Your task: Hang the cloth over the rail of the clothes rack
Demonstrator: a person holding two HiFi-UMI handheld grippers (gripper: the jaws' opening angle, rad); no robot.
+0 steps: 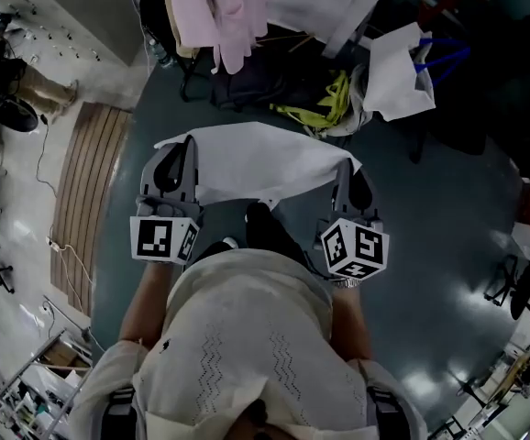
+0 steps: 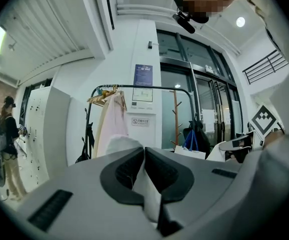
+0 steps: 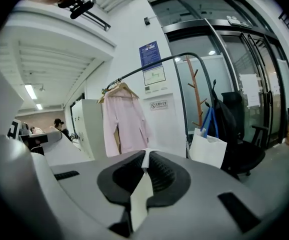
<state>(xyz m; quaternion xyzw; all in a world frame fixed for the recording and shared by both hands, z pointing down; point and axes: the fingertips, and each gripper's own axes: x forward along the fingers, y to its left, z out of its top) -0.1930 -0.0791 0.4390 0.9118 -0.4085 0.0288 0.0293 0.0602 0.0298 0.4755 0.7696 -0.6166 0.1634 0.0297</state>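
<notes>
The cloth is being grasped at its left corner by the clenched left gripper. It is being held spread across to the right gripper, which is clamped on the right corner. The rack is being faced well ahead of both grippers, with a pink shirt on its rail.

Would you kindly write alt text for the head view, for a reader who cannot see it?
Seen from above, a person holds a white cloth stretched between the left gripper and right gripper, each shut on one end. Ahead, a pink garment hangs, with a white bag to its right.
</notes>
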